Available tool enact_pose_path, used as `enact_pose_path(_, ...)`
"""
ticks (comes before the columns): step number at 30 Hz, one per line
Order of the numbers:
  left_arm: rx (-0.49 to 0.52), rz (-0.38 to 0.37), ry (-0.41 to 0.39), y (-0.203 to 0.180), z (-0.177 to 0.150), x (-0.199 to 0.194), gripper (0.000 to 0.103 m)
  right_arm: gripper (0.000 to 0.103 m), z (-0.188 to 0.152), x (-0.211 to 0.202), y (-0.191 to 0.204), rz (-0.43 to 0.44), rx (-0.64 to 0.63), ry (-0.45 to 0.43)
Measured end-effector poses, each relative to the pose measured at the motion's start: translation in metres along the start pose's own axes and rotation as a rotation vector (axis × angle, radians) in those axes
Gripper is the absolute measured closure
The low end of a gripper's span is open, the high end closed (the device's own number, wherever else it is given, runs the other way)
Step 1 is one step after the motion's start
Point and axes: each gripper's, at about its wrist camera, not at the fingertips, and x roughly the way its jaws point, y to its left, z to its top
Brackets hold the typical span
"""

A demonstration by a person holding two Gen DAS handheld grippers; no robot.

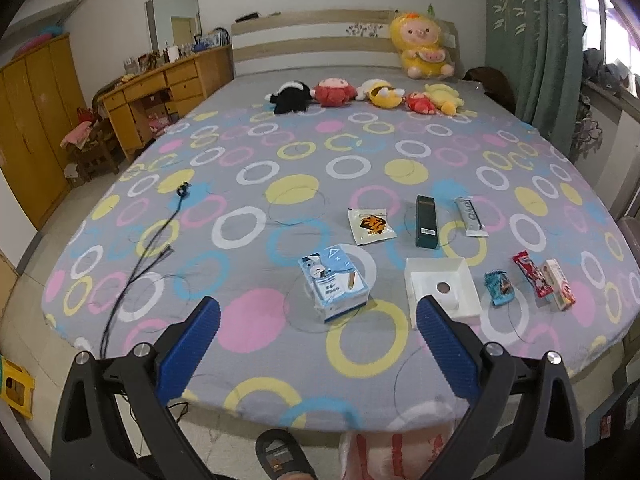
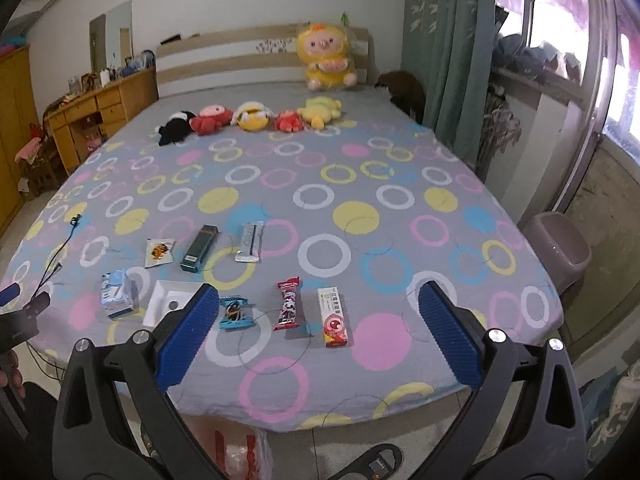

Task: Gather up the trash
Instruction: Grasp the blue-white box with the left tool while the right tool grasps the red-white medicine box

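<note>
Both grippers, left (image 1: 318,322) and right (image 2: 318,320), hovering over bed (image 2: 360,216) near edge, fingers spread, empty. Wrappers (image 2: 287,304) and boxes (image 2: 334,317) scattered near; bin (image 2: 560,256) right.

Wrappers (image 2: 287,304), boxes (image 1: 426,221) on bed (image 1: 280,152); plush toys (image 1: 332,94) behind.

Bed sheet (image 1: 280,152): matt woven cloth, printed rings. Gripper pads (image 1: 192,344): blue ribbed rubbery plastic. Red snack wrapper (image 2: 289,303): glossy foil. Tray (image 1: 464,276): smooth white plastic. Dresser (image 1: 160,88): varnished wood. Toys (image 1: 332,92): plush.
</note>
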Motion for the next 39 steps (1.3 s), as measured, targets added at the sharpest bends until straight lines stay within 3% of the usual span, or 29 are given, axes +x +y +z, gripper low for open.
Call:
enact_pose_path(12,-0.065,0.017,0.190,-0.008,0.021,0.118,0.007,0.005,0.006,0.150,-0.025,0.018,0.052,0.285)
enact_pose_path(25,-0.107,0.050,0.339,-0.010,0.015,0.208,0.007,0.005,-0.011,0.230,-0.027,-0.004,0.036,0.413)
enact_pose_path(39,-0.110,0.049,0.399,-0.014,0.000,0.249,0.007,0.005,-0.045,0.310,-0.037,-0.044,0.050,0.605)
